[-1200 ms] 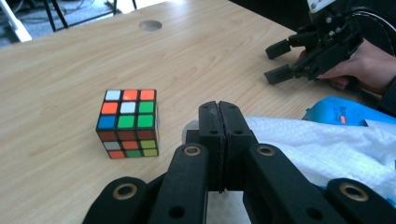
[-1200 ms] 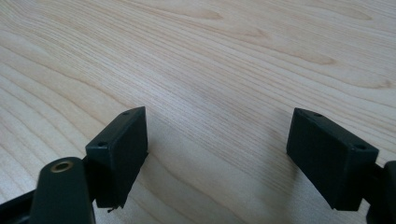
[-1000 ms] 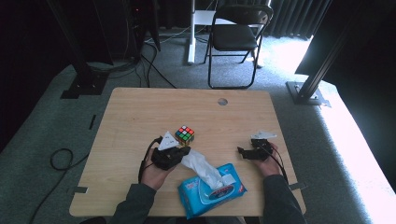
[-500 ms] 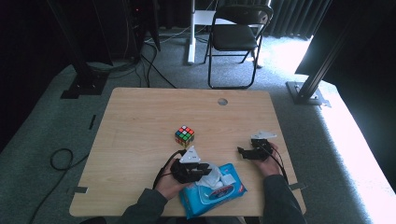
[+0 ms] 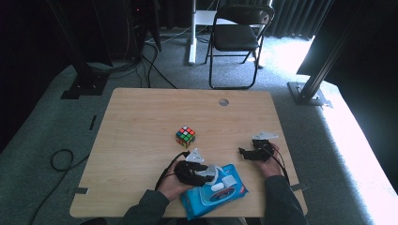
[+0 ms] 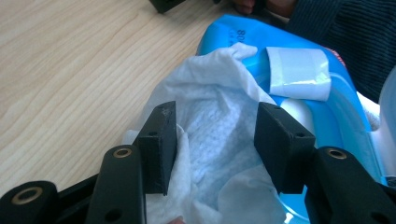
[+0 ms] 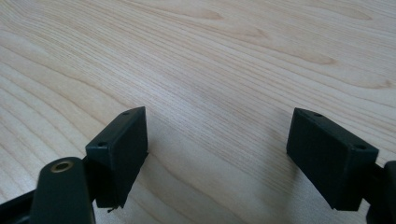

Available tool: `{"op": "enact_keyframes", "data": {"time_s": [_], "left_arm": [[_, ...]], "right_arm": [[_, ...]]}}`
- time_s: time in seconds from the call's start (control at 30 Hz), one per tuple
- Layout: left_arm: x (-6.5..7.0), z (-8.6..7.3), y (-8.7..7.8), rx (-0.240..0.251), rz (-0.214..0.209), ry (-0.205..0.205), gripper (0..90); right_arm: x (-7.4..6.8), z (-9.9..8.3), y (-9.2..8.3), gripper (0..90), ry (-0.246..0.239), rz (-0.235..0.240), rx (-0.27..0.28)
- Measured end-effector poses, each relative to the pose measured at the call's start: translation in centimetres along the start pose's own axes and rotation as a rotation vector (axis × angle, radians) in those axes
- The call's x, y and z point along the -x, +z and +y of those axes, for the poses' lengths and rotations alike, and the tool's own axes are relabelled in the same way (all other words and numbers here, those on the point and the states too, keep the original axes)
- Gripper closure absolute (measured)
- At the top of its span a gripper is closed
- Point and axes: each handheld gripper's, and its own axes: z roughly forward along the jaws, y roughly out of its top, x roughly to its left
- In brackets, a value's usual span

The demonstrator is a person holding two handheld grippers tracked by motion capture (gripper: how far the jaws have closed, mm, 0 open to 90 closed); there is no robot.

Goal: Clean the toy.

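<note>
A blue wipes pack [image 5: 213, 193] lies at the table's front edge, its flap [image 6: 299, 72] peeled back. A crumpled white wipe [image 6: 219, 116] sits bunched on the pack's opening. My left gripper [image 5: 209, 172] hovers over the pack's left end. Its jaws have just been opening, and the wipe now lies loose between them; the left pad [image 6: 159, 140] brushes it while the right one stands clear. My right gripper [image 5: 244, 152] rests on the bare wood to the right of the pack, open, with nothing between its pads [image 7: 126, 149].
A Rubik's cube [image 5: 185, 136] sits mid-table, behind the left hand. A round cable hole [image 5: 224, 101] is near the far edge. A folding chair [image 5: 239, 37], stand legs and cables are on the floor beyond the table.
The left gripper moved right and down from beside the cube onto the pack. The wipe that stuck up from the pack is now bunched low. Its jaws went from shut to open. The right gripper stayed still.
</note>
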Motion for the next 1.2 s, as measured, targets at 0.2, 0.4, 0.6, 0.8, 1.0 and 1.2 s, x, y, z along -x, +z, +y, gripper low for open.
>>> {"op": "enact_keyframes", "data": {"time_s": [0.2,0.4,0.6,0.8,1.0,1.2], "left_arm": [[-0.2,0.0,-0.1,-0.007,-0.038,-0.001,58.6],[0.2,0.3,-0.4,-0.023,-0.023,0.041,69.1],[0.0,0.3,-1.0,-0.018,0.05,0.052,85.6],[-0.4,0.3,-1.6,-0.01,0.095,0.045,87.9],[-1.1,0.4,-2.8,0.022,0.131,0.029,87.9],[-2.0,0.3,-4.1,0.055,0.155,0.014,87.9]], "right_arm": [[0.0,0.0,0.0,20.3,0.0,0.0,0.0],[0.0,0.0,0.0,20.3,0.0,0.0,0.0],[0.0,0.0,0.0,20.3,0.0,0.0,0.0],[0.0,0.0,0.0,20.3,-0.001,0.0,0.0],[0.0,0.0,0.0,20.3,0.0,0.0,0.0],[0.0,0.0,0.0,20.3,0.0,0.0,0.0]]}}
